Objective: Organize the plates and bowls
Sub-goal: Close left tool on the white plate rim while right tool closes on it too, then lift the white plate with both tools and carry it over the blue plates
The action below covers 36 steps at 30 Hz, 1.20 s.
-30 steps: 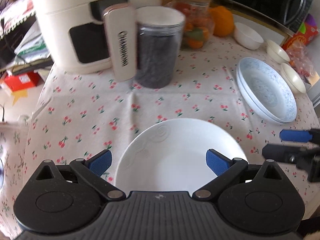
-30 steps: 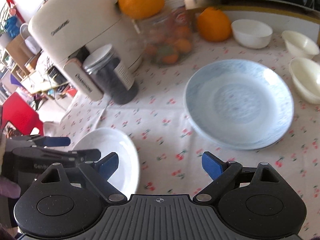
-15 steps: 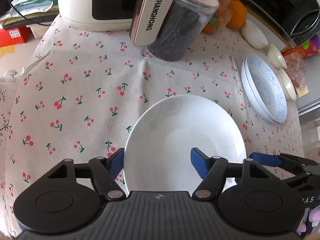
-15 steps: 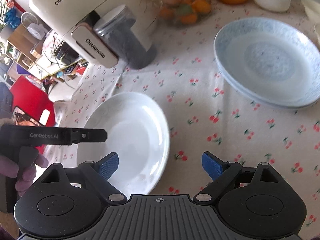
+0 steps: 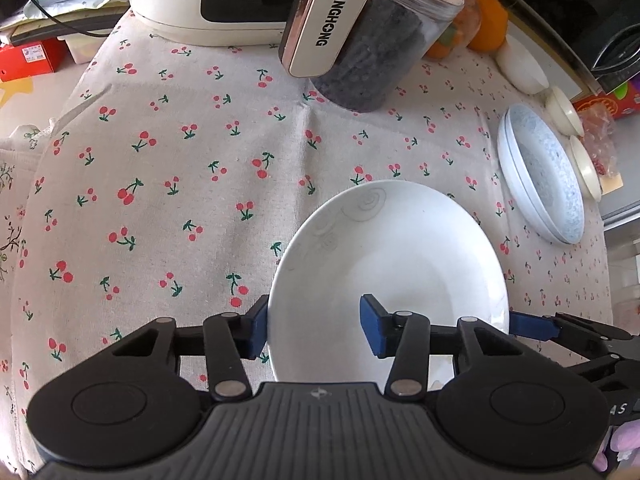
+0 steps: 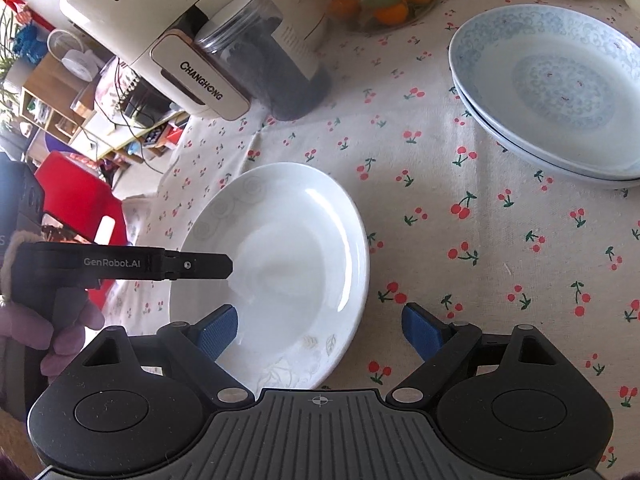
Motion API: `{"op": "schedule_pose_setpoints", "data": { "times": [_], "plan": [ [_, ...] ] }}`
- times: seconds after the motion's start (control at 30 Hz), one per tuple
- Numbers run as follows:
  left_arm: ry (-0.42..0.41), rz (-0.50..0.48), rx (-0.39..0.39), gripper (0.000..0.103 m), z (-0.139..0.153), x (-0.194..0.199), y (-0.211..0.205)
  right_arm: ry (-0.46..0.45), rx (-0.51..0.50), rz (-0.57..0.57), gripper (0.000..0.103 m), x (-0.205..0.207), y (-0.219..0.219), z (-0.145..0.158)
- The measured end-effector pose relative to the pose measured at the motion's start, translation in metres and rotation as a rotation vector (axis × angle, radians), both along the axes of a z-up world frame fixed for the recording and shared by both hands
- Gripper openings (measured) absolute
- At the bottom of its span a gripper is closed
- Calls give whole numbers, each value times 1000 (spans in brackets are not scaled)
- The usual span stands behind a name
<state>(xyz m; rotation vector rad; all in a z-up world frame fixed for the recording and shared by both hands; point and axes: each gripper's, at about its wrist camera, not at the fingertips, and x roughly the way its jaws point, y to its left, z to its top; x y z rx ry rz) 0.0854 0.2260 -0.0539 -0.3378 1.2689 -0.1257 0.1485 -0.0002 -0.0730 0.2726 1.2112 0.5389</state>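
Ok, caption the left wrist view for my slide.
Left gripper closing over the white plate's rim on the cherry tablecloth.

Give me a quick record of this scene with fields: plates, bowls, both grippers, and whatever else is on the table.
white plate: on cherry tablecloth
left gripper: jaws closing across the plate's rim, pads not yet pressing
right gripper: jaws open astride the plate's other edge
blue plates: stacked
small bowls: beyond the stack
also: dark jar, white appliance

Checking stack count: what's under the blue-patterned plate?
A second matching plate sits directly under the blue-patterned plate; only its rim shows. Anything beneath, besides the cherry tablecloth, is covered.
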Motion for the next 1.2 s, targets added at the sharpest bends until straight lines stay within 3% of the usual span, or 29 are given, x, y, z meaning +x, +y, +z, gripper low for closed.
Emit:
{"op": "schedule_pose_setpoints", "data": {
  "times": [0.13, 0.2, 0.3, 0.43, 0.7, 1.2],
  "plan": [
    [1, 8, 9, 36, 1, 0, 2, -23, -19, -15, 75, 0, 0, -1],
    [2, 14, 17, 31, 1, 0, 2, -24, -21, -16, 54, 1, -1, -1],
    [3, 19, 24, 27, 1, -1, 4, -10, -14, -16, 38, 0, -1, -2],
    [5, 23, 42, 23, 3, -1, 3, -30, -44, -11, 36, -3, 3, -1],
    [-43, 33, 33, 19, 11, -1, 0, -36, -50, -68, 21, 0, -9, 2],
    [-114, 71, 14, 17, 22, 12, -15, -74, 2, -139, 20, 13, -31, 24]
  ]
}}
